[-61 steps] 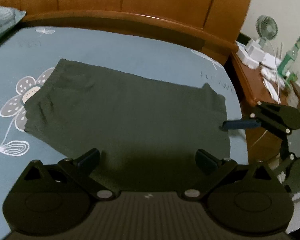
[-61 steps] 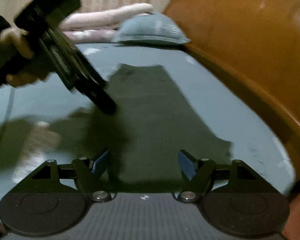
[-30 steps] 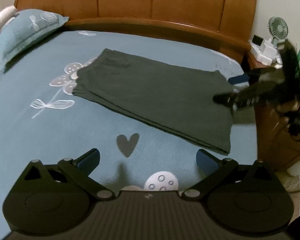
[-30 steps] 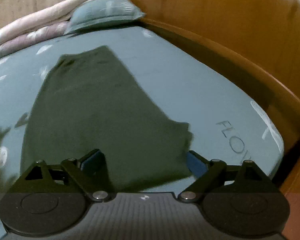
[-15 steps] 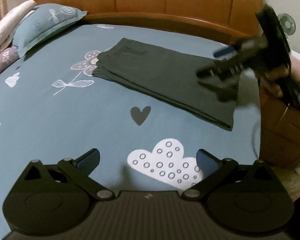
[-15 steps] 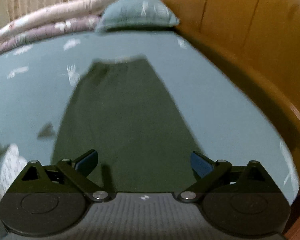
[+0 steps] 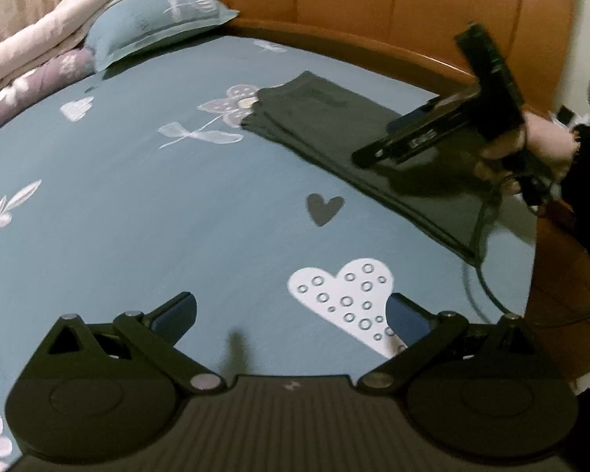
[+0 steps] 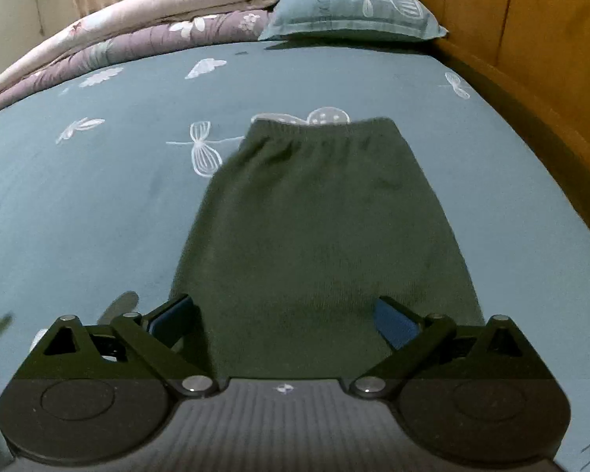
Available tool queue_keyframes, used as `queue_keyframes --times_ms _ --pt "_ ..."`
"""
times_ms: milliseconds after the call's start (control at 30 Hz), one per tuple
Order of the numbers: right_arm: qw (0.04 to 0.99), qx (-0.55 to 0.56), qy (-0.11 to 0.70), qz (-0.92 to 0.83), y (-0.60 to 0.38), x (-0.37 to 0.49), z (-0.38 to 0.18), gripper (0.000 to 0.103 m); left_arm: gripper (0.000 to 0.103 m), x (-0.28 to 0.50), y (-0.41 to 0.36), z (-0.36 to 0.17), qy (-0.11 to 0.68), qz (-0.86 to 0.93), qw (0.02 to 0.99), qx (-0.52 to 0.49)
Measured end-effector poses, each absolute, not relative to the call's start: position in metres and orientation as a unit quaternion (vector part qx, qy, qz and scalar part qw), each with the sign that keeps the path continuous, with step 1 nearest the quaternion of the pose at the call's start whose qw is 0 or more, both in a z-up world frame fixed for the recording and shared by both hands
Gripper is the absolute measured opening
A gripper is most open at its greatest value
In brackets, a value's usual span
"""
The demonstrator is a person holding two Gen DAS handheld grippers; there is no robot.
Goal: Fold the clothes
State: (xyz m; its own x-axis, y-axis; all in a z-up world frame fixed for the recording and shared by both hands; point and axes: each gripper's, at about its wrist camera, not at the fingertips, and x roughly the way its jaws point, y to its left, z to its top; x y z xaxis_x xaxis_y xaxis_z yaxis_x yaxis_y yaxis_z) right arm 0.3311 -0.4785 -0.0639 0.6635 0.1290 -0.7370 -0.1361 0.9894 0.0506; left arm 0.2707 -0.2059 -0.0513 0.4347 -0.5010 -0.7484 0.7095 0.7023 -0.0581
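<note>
Both grippers, left (image 7: 291, 314) and right (image 8: 283, 316), jaws wide and empty; shorts (image 8: 326, 228) at 12 o'clock may unfold if grabbed single-layer.

Garment (image 8: 326, 236) showing dark olive green, plain, no print. Sheet (image 7: 137, 204) showing teal blue, carrying white flowers, dragonflies, leaves, one white heart with small rings, one dark grey heart. Pillow (image 8: 354, 4) matching teal, bearing white dragonfly drawing. Quilt (image 8: 137, 27) showing pale pink over mauve, white flower print. Headboard (image 7: 373, 4) glowing orange-brown wood. Left gripper (image 7: 291, 314) and right gripper (image 8: 283, 314) showing black bodies, blue pads (image 8: 393, 322).
</note>
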Motion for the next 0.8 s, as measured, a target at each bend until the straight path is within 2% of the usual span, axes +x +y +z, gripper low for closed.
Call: queue_keyframes --times_ms 100,267,467,800 --pt "0.918 -0.014 0.389 0.083 -0.471 0.331 -0.049 0.102 0.102 0.274 -0.200 -0.051 0.393 -0.347 0.843 0.120" --pt "0.899 -0.038 0.426 0.094 -0.459 0.347 -0.062 0.103 0.102 0.274 -0.193 -0.047 0.392 -0.331 0.851 0.114" --pt "0.920 -0.030 0.371 0.122 -0.449 0.374 -0.028 0.103 0.102 0.274 -0.178 -0.044 0.395 -0.302 0.862 0.100" --pt "0.898 0.001 0.418 0.140 -0.426 0.459 -0.078 0.103 0.102 0.264 -0.143 -0.038 0.406 -0.260 0.872 0.089"
